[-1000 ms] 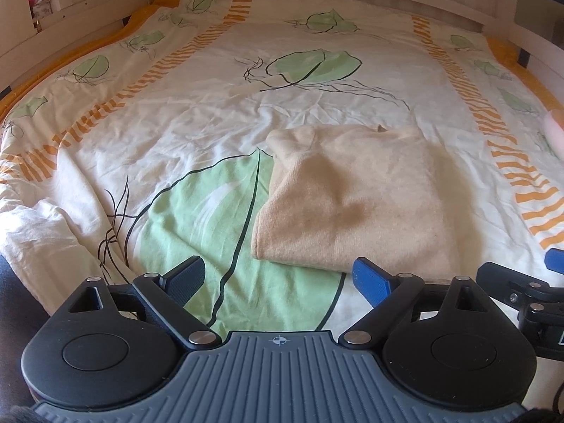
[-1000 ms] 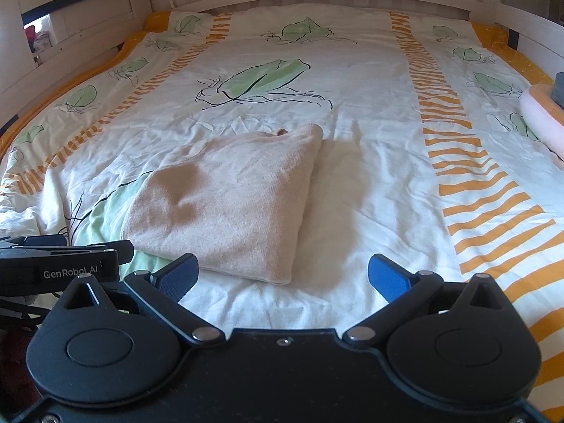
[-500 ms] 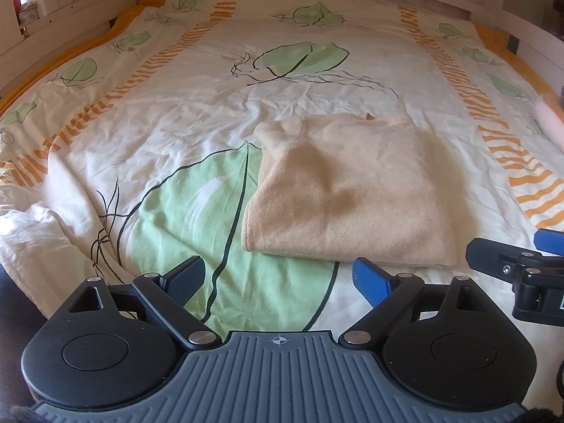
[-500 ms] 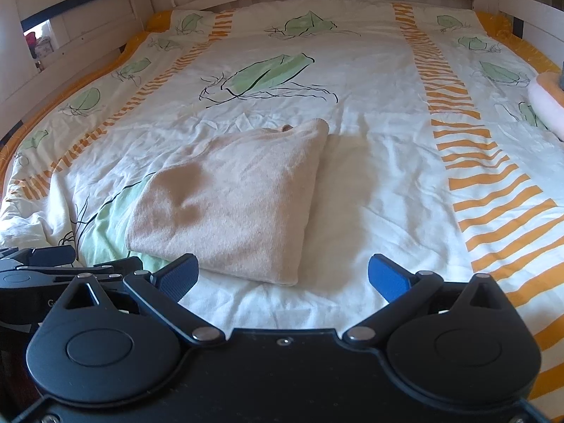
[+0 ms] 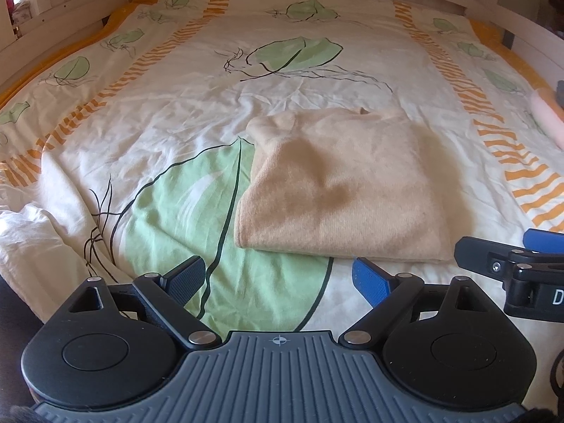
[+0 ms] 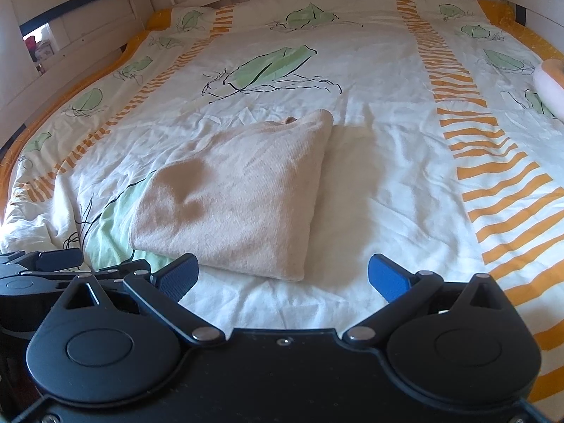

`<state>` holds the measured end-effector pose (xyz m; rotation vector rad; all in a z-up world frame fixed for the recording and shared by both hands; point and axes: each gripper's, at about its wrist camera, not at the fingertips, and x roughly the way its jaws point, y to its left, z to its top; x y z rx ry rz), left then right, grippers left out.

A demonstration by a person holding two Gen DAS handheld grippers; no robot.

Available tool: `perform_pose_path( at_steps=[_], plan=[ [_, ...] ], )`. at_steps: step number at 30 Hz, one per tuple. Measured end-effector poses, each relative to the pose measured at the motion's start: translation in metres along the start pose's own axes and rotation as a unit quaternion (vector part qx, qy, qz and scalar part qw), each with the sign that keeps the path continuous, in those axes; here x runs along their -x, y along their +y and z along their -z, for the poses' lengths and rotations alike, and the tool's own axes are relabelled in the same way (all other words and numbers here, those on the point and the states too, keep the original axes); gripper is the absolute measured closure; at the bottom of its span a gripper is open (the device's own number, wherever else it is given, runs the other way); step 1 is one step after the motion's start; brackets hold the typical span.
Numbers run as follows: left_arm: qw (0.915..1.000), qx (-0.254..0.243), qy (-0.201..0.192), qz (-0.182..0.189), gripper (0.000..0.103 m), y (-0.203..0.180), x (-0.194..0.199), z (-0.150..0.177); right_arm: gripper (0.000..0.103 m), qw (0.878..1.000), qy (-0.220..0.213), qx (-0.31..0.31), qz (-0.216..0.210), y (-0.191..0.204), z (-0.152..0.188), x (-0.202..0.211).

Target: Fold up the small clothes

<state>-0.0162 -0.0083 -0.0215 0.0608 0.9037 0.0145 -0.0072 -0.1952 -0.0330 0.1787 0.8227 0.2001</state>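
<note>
— What's the cloth ahead of my jaws like?

— I see a beige sweater (image 5: pixel 338 190), a soft, matt, fuzzy knit with fine ribbing. Under it the duvet cover (image 5: pixel 169 112) is thin woven cotton, matt and creased, printed with leaves and orange stripes.

— And the tools I'm driving?

— The left gripper (image 5: pixel 282 278) is matt black plastic with shiny metal pivot pins, a ribbed grey body and textured pads (image 5: pixel 372 280). The right gripper (image 6: pixel 282 275) looks the same. Beyond the jaws, the bed frame (image 6: pixel 88 17) is painted wood.

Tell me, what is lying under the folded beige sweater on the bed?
The beige sweater rests on the leaf-printed duvet cover, overlapping a big green leaf. The covered part of the print cannot be seen.
</note>
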Motion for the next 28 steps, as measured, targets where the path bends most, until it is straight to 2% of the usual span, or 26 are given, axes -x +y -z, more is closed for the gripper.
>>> perform_pose_path(
  at_steps=[28],
  plan=[
    [1.0000,-0.001,0.000,0.008,0.012,-0.0024,0.0001,0.0005,0.001,1.000,0.011,-0.005,-0.008,0.0013,0.0013,-0.0056]
  ],
)
